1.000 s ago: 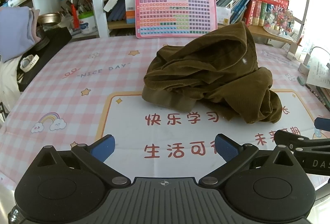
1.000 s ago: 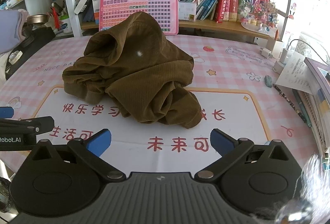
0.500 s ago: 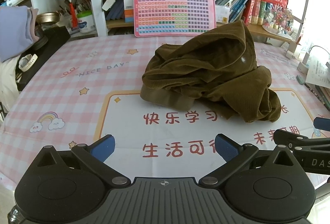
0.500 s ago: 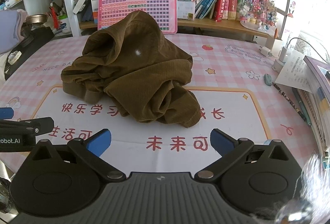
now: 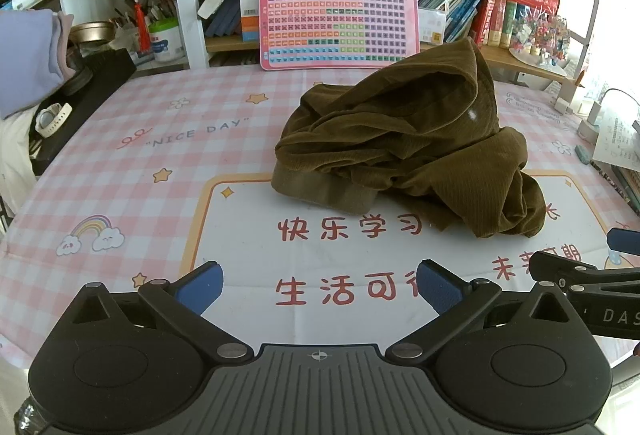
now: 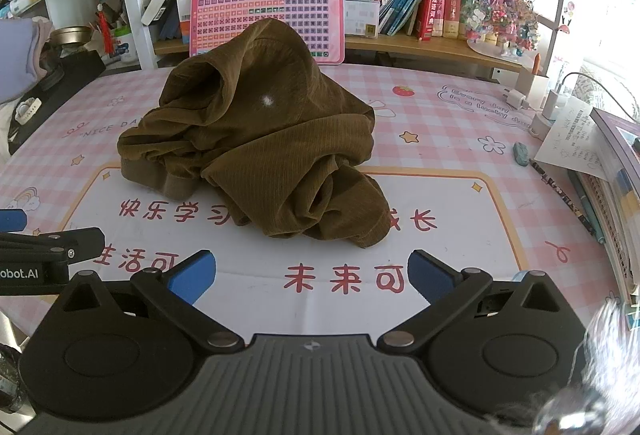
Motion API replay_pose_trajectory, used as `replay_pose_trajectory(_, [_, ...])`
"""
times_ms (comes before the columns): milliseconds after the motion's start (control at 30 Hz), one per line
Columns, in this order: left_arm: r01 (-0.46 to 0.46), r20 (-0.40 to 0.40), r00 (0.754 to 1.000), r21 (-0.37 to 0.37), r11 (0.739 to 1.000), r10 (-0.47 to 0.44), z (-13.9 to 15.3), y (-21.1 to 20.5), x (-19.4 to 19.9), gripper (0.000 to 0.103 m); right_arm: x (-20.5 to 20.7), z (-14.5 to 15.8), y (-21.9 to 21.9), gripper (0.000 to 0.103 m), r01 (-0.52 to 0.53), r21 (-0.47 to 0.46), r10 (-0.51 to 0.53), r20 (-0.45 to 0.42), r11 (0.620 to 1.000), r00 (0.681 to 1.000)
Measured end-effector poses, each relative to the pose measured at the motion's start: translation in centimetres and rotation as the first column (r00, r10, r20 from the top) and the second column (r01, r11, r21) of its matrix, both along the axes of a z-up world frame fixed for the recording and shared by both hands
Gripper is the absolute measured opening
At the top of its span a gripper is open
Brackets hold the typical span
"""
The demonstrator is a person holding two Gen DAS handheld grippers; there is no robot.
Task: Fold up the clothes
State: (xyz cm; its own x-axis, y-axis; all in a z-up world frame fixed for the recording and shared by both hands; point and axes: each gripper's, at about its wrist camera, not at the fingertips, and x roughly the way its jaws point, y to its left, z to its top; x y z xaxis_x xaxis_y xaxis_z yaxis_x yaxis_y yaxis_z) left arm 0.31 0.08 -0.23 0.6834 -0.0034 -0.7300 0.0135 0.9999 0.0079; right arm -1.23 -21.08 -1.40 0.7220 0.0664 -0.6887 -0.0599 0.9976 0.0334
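Crumpled brown garment (image 5: 408,139) on checked table (image 5: 168,139)

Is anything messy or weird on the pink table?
Yes. The brown corduroy garment lies in a crumpled heap in the middle of the tablecloth, not folded, with a small white spot on it. Both grippers, left and right, are open and not touching it.

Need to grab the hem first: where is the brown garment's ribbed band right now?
The ribbed band lies at the brown garment's near-left edge in both views, on the table mat above the red printed characters.
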Motion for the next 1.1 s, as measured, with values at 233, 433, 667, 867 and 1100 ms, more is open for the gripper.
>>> replay_pose_trajectory(233, [-0.001,-0.001,1.000,-0.001,1.000,0.001,-0.03,0.02,0.14,0.103,0.22,-0.08,0.03,0.103,-0.002,0.000,0.002,-0.002,1.000,1.000])
replay_pose_trajectory(433, [0.001,-0.001,1.000,-0.001,1.000,-0.001,-0.05,0.16,0.33,0.103,0.42,-0.09,0.08,0.103,-0.005,-0.001,0.005,-0.003,1.000,1.000])
replay_pose_trajectory(667, [0.003,-0.007,1.000,-0.006,1.000,-0.003,-0.07,0.32,0.52,0.103,0.65,-0.14,0.18,0.103,-0.009,-0.001,0.009,-0.007,1.000,1.000])
replay_pose_trajectory(867, [0.005,-0.008,1.000,-0.018,1.000,-0.006,-0.14,0.44,0.66,0.103,0.80,-0.17,0.24,0.103,-0.012,-0.002,0.012,-0.009,1.000,1.000])
replay_pose_trajectory(1100, [0.005,-0.002,1.000,-0.024,1.000,-0.005,-0.08,0.49,0.65,0.103,0.93,-0.22,0.24,0.103,-0.016,-0.001,0.016,-0.012,1.000,1.000])
